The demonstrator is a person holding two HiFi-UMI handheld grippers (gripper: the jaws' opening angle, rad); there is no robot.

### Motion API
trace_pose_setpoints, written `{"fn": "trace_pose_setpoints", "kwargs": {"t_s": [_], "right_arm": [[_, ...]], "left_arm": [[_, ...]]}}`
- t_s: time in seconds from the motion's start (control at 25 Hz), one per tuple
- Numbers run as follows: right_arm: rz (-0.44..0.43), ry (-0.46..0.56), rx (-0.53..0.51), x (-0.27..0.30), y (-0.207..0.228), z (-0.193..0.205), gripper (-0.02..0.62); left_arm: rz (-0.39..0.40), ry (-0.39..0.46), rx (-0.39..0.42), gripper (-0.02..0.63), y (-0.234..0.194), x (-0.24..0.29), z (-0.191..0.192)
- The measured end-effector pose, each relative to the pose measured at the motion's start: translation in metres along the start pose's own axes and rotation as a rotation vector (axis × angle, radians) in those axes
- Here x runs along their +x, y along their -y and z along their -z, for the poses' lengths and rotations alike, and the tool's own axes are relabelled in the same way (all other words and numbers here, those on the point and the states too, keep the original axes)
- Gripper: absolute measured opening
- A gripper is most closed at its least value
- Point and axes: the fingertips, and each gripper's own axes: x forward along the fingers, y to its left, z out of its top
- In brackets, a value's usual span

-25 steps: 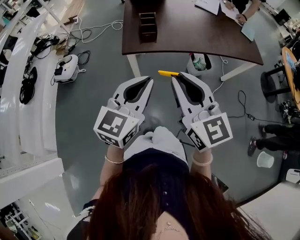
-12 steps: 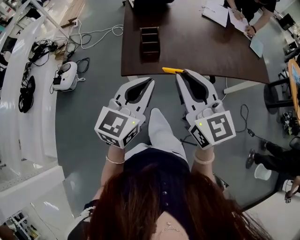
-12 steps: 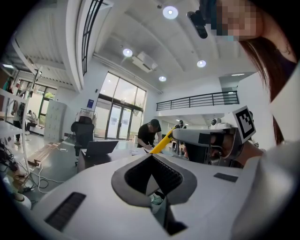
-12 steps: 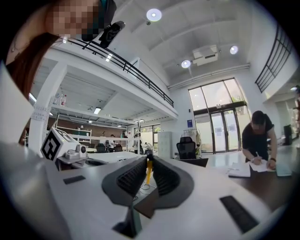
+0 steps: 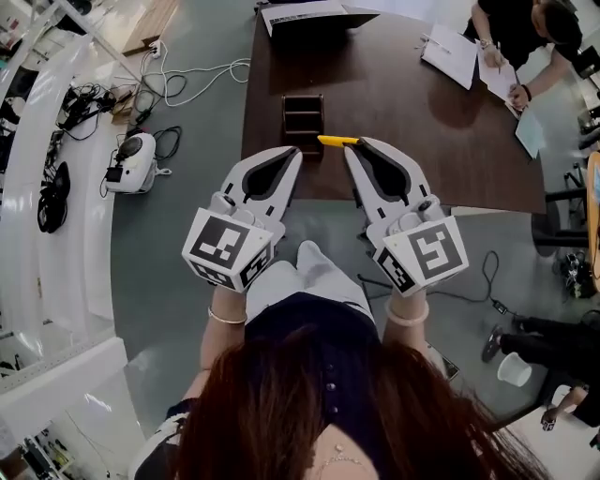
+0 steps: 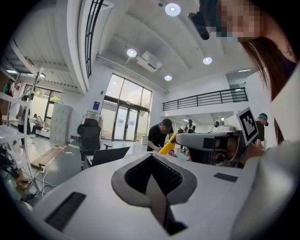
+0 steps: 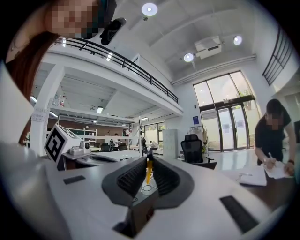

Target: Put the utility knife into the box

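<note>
In the head view my right gripper (image 5: 353, 147) is shut on a yellow utility knife (image 5: 336, 141), which sticks out leftward from the jaw tips. The knife hangs over the near part of the brown table (image 5: 431, 131), just right of and nearer than a dark open box (image 5: 303, 112) with compartments. The right gripper view shows the knife (image 7: 149, 171) as a thin yellow strip clamped between the jaws of the right gripper (image 7: 148, 165). My left gripper (image 5: 292, 155) is beside it, shut and empty; in its own view the left gripper (image 6: 151, 158) has its jaws closed together.
A person (image 5: 516, 28) writes on papers (image 5: 453, 56) at the table's far right. A laptop (image 5: 314, 14) sits at the far edge. On the grey floor at the left lie cables (image 5: 187, 66) and a white device (image 5: 131, 155) beside white shelving (image 5: 56, 206).
The table and box have come closer in the head view; both grippers, earlier over the floor in front of the table, now reach over its near edge. The knife stays clamped.
</note>
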Motion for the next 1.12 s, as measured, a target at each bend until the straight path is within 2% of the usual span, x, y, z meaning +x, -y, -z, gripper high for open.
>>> {"fn": "trace_pose_setpoints", "kwargs": {"t_s": [0.16,0.28,0.64,0.76,0.92,1.12], "right_arm": [[-0.002,-0.009,0.012,0.025,0.010,0.001,0.052],[0.026,-0.014,0.020,0.040,0.016,0.005,0.052],[0.083,-0.074,0.073,0.066,0.034,0.027,0.052],[0.092,-0.108,0.104,0.073,0.040,0.051,0.052],[0.123,-0.192,0.113,0.083,0.053,0.103,0.052],[0.137,-0.269,0.156,0.091,0.060,0.162,0.052]], "left_arm": [[-0.007,-0.003,-0.002,0.002,-0.025,0.014,-0.005],[0.015,-0.015,0.013,0.002,-0.038,0.023,-0.003],[0.060,-0.060,-0.014,0.002,-0.063,0.049,0.016],[0.064,-0.083,-0.047,0.002,-0.069,0.054,0.039],[0.071,-0.070,-0.088,0.002,-0.071,0.065,0.067],[0.066,-0.107,-0.134,0.002,-0.070,0.077,0.102]]}}
